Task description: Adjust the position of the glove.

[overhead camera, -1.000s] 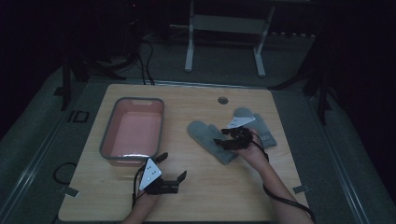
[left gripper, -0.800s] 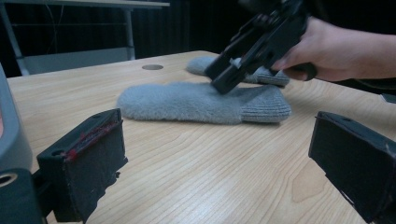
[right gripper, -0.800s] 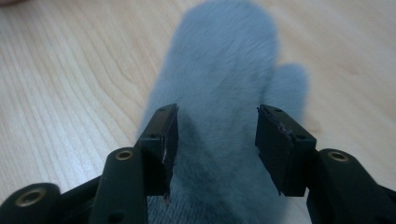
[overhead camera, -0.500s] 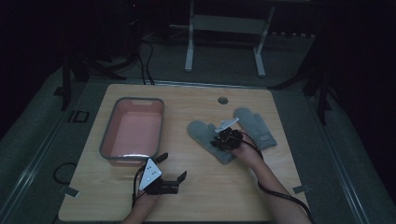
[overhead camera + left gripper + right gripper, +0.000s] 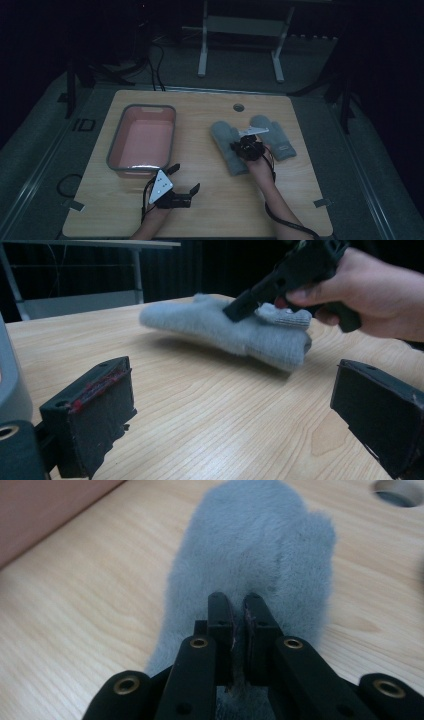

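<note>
Desk [image 5: 210, 210], one: light wooden top, one round cable hole [image 5: 238, 107] near its far edge.

Mittens, two: grey, fuzzy fabric, lying side by side right of centre. The left mitten [image 5: 227, 145] lies flat, cuff toward the near edge; the right mitten [image 5: 275, 136] lies just beside it, ribbed cuff toward the near right.

Tub [image 5: 142, 140], one: rectangular, grey rim, pink inside, on the left half of the desk, well apart from the mittens.

Claws, two. Right claw [image 5: 239, 617]: jaws have just been closing, now pinched nearly together on the pile of the left mitten near its cuff, hand [image 5: 260, 162] behind it. Left claw [image 5: 182, 182]: jaws wide apart, nothing between them, resting low at the near edge, just near of the tub.
</note>
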Demonstrator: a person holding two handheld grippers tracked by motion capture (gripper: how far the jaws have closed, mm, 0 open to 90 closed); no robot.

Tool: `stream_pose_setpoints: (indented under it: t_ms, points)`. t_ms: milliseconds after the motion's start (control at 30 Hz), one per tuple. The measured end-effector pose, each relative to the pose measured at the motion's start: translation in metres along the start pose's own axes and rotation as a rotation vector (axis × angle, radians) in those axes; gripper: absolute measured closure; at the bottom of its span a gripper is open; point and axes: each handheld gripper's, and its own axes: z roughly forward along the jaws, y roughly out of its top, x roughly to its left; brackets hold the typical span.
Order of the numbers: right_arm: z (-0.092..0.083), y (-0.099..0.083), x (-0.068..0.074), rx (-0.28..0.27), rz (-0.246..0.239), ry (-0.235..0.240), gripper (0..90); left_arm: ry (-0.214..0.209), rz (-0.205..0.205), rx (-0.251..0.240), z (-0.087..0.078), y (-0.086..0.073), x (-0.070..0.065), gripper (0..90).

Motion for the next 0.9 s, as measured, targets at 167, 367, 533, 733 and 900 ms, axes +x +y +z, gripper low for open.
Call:
stream_pose_setpoints:
  t_ms: [167,367,533,733,900]
  points:
    - [-0.016,0.006,0.01,-0.038,0.135,-0.101,84.4,0.001,0.0,0.002,0.0,0.0,0.0,4.0]
    - [-0.021,0.005,0.016,-0.054,0.243,-0.157,84.4,0.001,0.0,0.002,0.0,0.0,0.0,4.0]
    - [-0.015,0.0,0.019,-0.055,0.273,-0.173,84.1,0.0,-0.002,0.001,0.0,0.0,0.0,4.0]
    - [0.008,-0.014,0.021,-0.024,0.326,-0.18,83.7,0.001,-0.004,0.0,0.0,0.0,0.0,4.0]
    - [0.02,-0.026,0.023,-0.024,0.339,-0.185,80.5,0.001,-0.006,-0.002,0.0,0.0,0.0,4.0]
